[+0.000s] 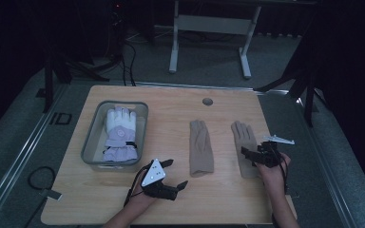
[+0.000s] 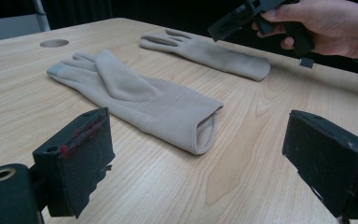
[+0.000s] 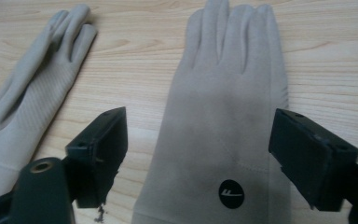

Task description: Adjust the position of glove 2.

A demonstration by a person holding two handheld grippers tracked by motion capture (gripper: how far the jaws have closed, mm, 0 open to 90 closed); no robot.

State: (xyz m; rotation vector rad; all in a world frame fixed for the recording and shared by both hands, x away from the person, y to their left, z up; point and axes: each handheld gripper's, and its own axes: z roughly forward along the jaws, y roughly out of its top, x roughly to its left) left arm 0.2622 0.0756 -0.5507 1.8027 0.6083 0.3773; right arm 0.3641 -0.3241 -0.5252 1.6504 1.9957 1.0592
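Two beige gloves are laid flat on the table, the right glove [image 1: 245,147] beneath the right gripper [image 1: 254,157], whose jaws are spread wide above it, gripping nothing. The left gripper [image 1: 176,174] is held wide open and empty near the left glove [image 1: 200,147]. A lilac glove [image 1: 120,134] is kept in a bin [image 1: 91,137] at far left.

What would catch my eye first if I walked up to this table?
Probably the two beige gloves lying flat side by side mid-table: the left glove and the right glove. The right gripper hovers over the right glove with its jaws open, nothing held. At the table's left, a clear bin holds a lilac ski glove, and the left gripper waits open near the front edge.
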